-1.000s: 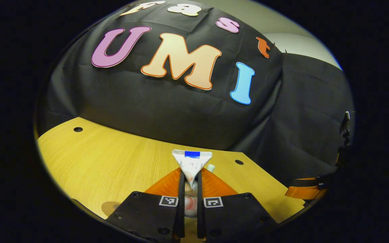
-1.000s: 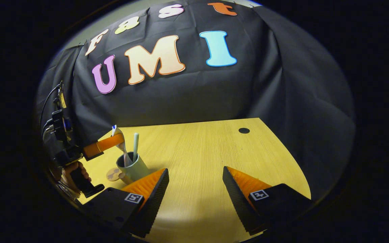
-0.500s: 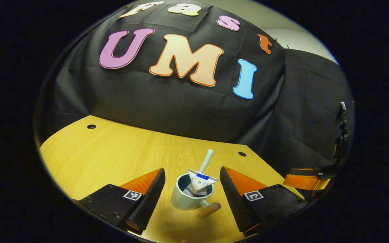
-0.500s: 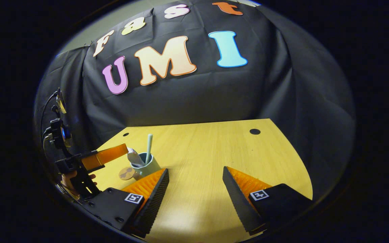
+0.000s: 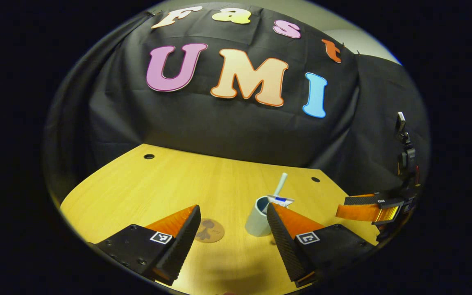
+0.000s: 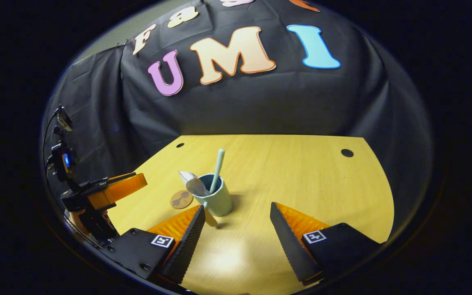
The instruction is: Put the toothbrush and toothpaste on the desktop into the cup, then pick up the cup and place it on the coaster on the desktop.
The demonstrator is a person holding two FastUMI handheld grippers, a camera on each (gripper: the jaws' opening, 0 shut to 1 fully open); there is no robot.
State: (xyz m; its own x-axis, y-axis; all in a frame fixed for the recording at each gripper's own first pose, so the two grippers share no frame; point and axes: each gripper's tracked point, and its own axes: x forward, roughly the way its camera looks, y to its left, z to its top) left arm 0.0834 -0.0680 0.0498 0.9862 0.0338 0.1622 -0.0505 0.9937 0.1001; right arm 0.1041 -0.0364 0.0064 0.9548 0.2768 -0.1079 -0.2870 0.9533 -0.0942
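Observation:
A pale blue-green cup (image 6: 218, 200) stands upright on the wooden desktop (image 6: 293, 172), with a light toothbrush (image 6: 218, 164) upright inside it. A white toothpaste tube (image 6: 194, 183) leans out over the cup's left rim. In the left gripper view the cup (image 5: 256, 219) sits just beyond my right finger, with the toothbrush (image 5: 280, 184) and toothpaste (image 5: 281, 200) in it. A round brown coaster (image 5: 209, 230) lies left of the cup; it is the coaster (image 6: 181, 199) beside the cup. My left gripper (image 5: 232, 207) is open and holds nothing. My right gripper (image 6: 237, 207) is open, the cup just beyond its left finger.
The desktop (image 5: 170, 184) has small dark holes (image 5: 149, 156) near its back corners. Black cloth hangs close behind it. The right gripper (image 5: 357, 209) shows at the far right of the left gripper view. A hand holds the left gripper (image 6: 123, 187) at the left edge.
The left gripper let the toothpaste go into the cup, opened, then drew back and to the left. The right gripper swung nearer to the cup.

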